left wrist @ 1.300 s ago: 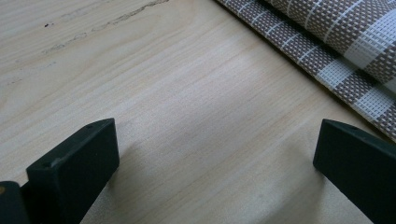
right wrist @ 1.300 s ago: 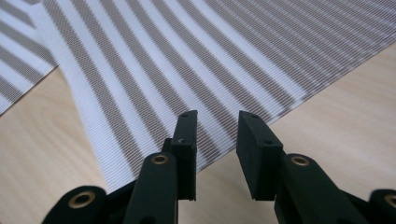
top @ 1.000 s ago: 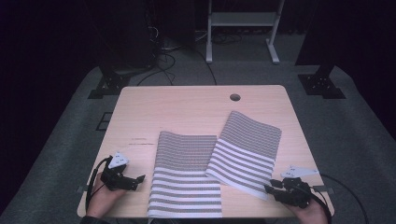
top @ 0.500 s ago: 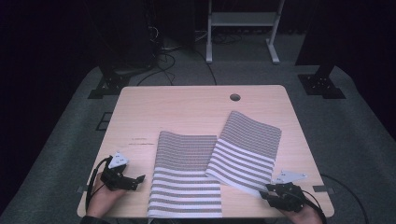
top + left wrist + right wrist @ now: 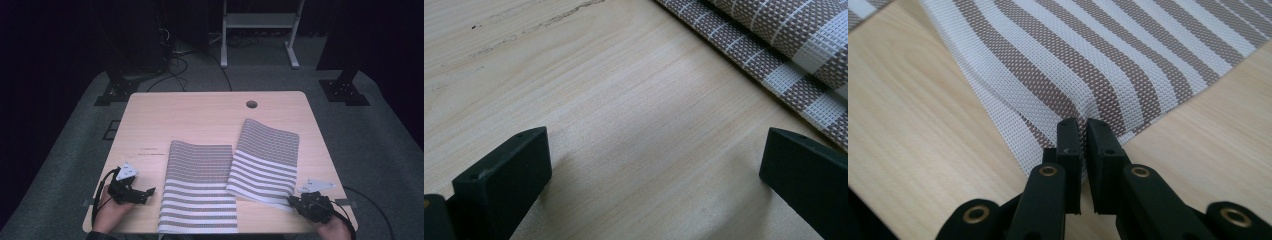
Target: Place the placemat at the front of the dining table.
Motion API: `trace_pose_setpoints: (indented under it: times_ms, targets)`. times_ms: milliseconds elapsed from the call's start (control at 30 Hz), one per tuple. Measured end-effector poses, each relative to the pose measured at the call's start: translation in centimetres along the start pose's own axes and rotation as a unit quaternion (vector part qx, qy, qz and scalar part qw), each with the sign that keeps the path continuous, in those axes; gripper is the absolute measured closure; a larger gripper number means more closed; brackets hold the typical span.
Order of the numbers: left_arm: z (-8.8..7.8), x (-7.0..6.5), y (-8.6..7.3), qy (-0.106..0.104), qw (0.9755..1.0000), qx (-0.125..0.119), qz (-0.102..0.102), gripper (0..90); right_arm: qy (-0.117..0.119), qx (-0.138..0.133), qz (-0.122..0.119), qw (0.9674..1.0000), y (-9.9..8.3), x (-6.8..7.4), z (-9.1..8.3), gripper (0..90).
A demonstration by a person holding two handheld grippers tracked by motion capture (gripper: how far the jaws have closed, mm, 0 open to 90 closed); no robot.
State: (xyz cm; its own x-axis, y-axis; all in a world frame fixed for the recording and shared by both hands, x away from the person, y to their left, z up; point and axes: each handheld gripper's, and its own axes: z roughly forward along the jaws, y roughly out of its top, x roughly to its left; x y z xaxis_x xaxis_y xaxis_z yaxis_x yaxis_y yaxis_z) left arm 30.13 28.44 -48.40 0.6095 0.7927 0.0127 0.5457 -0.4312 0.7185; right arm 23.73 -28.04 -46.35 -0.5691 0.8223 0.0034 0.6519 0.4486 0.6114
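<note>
Right gripper (image 5: 1082, 131): jaws just closed, pinching the near corner of the right striped mat (image 5: 1088, 65); the right gripper view shows the weave puckering at the pinch, too small to tell from the high view.
Left gripper (image 5: 148, 192): jaws wide apart, holding nothing, on bare table (image 5: 624, 100) beside the left striped mat (image 5: 200, 192); unmoved.
Mats: right one overlaps the left mid-table.

Two woven mats (image 5: 200, 192) (image 5: 265, 162) show brown and white stripes; the table (image 5: 200, 120) is pale wood; the grippers (image 5: 131, 191) (image 5: 302, 202) are black.
</note>
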Motion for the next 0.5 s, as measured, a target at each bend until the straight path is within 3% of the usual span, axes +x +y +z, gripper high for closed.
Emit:
trace_pose_setpoints:
  times_ms: [500]
  targets:
    - [0.0,0.0,0.0,0.000,1.0000,0.000,0.000,0.0,-0.052,-0.006,0.028,0.9982,-0.3,-3.9,-0.7,86.6]
